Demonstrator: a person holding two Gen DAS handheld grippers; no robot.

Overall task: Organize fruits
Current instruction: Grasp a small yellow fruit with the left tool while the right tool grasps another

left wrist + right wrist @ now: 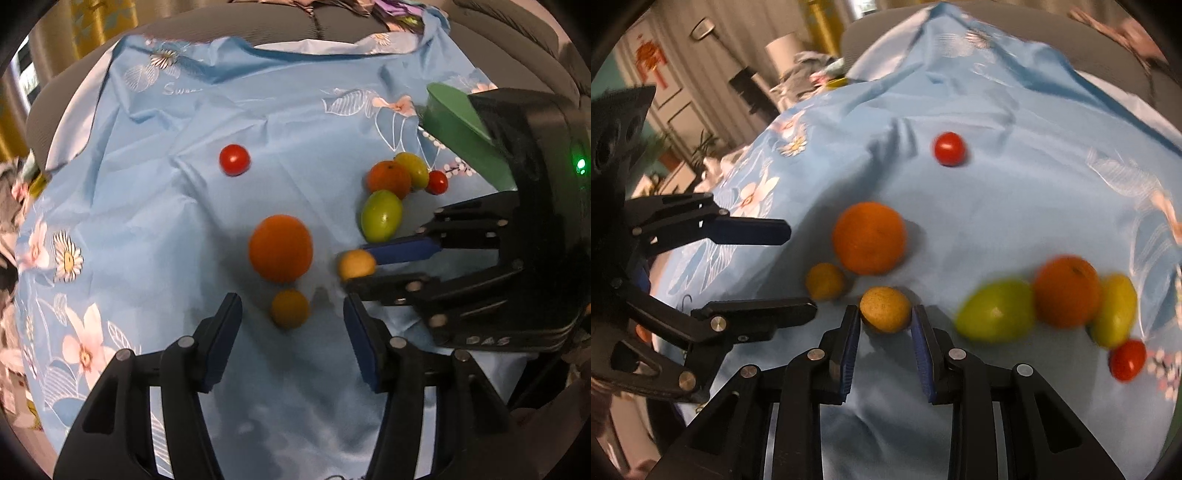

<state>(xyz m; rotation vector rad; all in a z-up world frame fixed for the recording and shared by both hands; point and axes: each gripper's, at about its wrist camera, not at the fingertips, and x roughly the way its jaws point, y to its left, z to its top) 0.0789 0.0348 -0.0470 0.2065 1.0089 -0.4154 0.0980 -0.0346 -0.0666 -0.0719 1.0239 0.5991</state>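
Note:
Fruits lie on a light blue flowered cloth (pixel 155 206). My left gripper (pixel 291 310) is open, with a small yellow-orange fruit (pixel 290 308) lying between its fingertips; this fruit shows in the right wrist view (pixel 824 280) too. A large orange (pixel 280 248) (pixel 870 238) lies just beyond. My right gripper (pixel 884 314) is shut on another small yellow fruit (pixel 885 309) (pixel 356 264) low over the cloth. To the right lies a cluster: a green fruit (pixel 381 215) (pixel 995 312), a smaller orange (pixel 388 179) (pixel 1067 291), a yellow-green fruit (pixel 413 169) (pixel 1115 310) and a red tomato (pixel 436 182) (pixel 1128 360). A lone red tomato (pixel 234 160) (pixel 948 148) lies further back.
The cloth is creased and drapes over a grey cushioned seat (pixel 280 22). The right gripper's black body with a green part (pixel 461 129) fills the right side of the left wrist view. Room furniture and a plant (pixel 701 147) show at the left of the right wrist view.

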